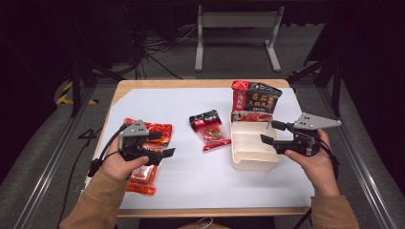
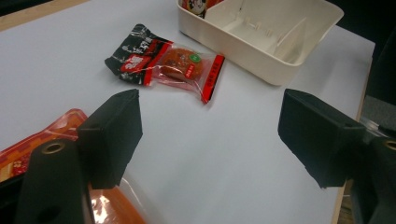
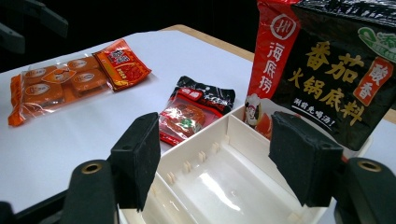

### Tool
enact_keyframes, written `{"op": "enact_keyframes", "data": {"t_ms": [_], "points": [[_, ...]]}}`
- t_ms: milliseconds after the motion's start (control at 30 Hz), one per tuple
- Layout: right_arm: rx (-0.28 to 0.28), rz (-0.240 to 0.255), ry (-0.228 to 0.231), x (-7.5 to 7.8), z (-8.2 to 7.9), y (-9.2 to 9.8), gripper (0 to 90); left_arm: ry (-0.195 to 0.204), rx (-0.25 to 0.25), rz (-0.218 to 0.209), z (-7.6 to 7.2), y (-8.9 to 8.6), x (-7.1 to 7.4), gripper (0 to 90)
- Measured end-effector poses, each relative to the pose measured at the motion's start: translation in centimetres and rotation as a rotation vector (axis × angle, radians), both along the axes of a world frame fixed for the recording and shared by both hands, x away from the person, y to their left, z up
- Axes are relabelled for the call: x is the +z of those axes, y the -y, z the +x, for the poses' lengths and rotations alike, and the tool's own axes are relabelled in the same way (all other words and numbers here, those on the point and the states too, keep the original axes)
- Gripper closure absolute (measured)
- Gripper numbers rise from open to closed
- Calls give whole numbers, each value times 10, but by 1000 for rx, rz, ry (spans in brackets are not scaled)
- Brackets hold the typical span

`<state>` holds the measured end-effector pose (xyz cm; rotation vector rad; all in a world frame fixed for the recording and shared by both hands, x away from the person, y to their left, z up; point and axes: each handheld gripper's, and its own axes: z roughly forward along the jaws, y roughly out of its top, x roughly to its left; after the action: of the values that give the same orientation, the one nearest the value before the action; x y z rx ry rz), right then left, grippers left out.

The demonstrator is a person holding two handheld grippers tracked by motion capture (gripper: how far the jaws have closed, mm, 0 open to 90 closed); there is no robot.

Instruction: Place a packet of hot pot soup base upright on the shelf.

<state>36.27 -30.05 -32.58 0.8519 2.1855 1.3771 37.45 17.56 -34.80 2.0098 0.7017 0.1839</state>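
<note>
Black foam-padded jaws stand wide apart on both hand-held tools, neither gripping anything. The left tool (image 1: 162, 144) hovers over the near-left of the white-covered bench (image 1: 191, 181), directly above a long orange plastic packet of seasoning blocks (image 1: 143, 177) that lies flat under the hand. Ahead of its jaws, well apart, lies a small clear-and-black sachet with a red filling (image 2: 180, 64); it looks light, soft and slick, so a pinch across its flat sealed edge would likely hold better than one on the bulging middle.

The right tool (image 1: 274, 133) hangs over the cream plastic divided tray (image 1: 253, 163), its jaws either side of the tray's near compartments. Those compartments are bare. At the tray's far end, beyond the right tool, a tall black-and-red soup-base pouch (image 3: 322, 60) stands upright in its own section, leaning against the back wall. By its look the pouch is the heaviest item and flexible; the tray itself appears stiff, light and liable to slide on the smooth sheet if nudged.
</note>
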Motion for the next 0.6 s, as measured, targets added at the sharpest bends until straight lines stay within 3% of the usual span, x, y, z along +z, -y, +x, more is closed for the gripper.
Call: {"op": "enact_keyframes", "data": {"t_ms": [167,267,433,600], "points": [[3,1,-2,-2,1,0,355,33,46,-23,7,-18,9,194],[5,0,1,-2,2,0,360,54,74,-11,13,-28,13,180],[8,2,-1,-4,2,0,377,65,103,6,18,-35,16,196],[18,-5,10,-5,2,1,423,103,152,-11,23,-42,16,189]]}}
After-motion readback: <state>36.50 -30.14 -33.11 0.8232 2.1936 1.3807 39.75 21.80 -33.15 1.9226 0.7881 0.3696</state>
